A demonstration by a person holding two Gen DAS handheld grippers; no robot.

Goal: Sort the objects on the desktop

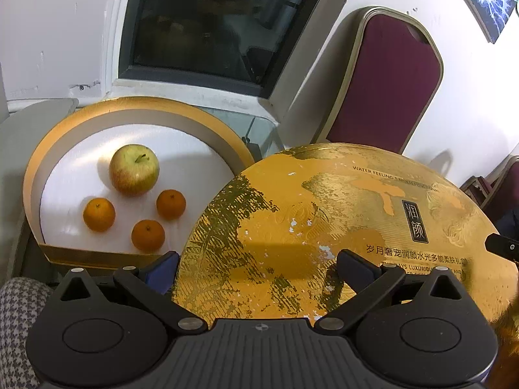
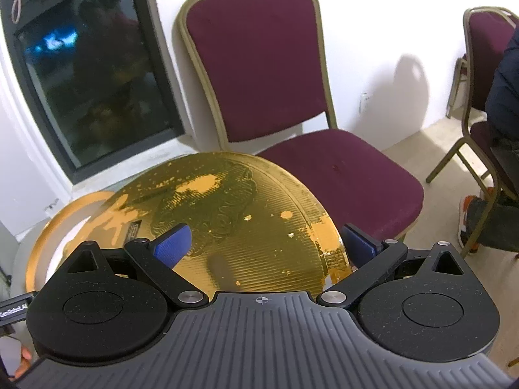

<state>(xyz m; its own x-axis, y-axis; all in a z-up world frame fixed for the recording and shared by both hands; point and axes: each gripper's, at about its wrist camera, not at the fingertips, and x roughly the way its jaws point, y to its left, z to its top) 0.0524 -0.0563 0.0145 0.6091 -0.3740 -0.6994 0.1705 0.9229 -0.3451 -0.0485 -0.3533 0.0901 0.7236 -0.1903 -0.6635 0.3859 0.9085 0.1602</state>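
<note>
**Gold lid between both tongs, box still open**

My left tongs [image 1: 259, 269] are spread wide, the blue pads either side of the near edge of the gold lid [image 1: 340, 227], pinching nothing that I can see. My right tongs [image 2: 264, 243] are spread too, over the lid's right-hand side; the right pad sits just off its rim. I cannot tell whether either pad actually touches the lid.

The lid is round, flat and foil-faced, with printed lettering and patches where the gold has flaked. It appears tilted, overlapping the right edge of the open round box [image 1: 35, 175] on the bench. Inside the box, on a white liner, sit an apple [image 1: 133, 170] and three small oranges [image 1: 99, 214], all apart from one another. A maroon chair [image 2: 259, 64] stands behind.

Handling, as I judge it: the lid looks like light, stiff card, broad enough to swing if held at one point. The foil face is likely slick and scuffs easily. I would take it by the rim, one pair of tongs on each side, squeezing gently so the edge does not crease. The fruit should roll if the box is knocked.
</note>
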